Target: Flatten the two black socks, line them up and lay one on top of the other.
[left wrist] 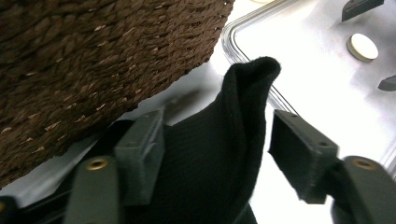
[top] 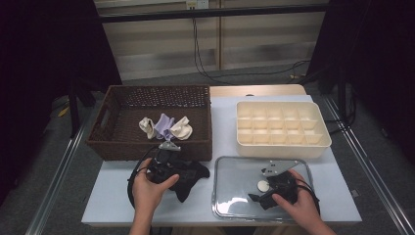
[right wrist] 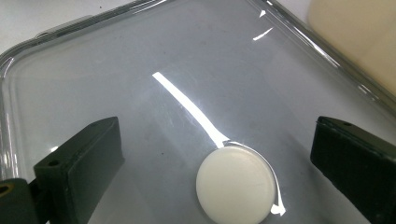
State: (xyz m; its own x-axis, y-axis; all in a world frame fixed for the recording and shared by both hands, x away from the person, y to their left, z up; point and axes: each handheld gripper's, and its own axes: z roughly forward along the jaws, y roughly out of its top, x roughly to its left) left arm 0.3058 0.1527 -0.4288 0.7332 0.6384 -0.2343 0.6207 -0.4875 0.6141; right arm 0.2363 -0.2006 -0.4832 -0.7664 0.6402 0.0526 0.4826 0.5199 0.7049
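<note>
- Resting between the spread jaws of the left claw [left wrist: 215, 158], the black sock [left wrist: 219, 154] lies loose beside the basket [left wrist: 93, 60], apparently released for regripping.
- Hovering wide open, the right claw [right wrist: 215, 163] straddles the white knob [right wrist: 236, 184] on the clear lid [right wrist: 140, 56], likely steadying it.

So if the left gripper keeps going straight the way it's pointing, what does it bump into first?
Probably the black cloth lying between the left gripper's open jaws; past its tip is the clear lid's rim. Depth is hard to judge.
</note>
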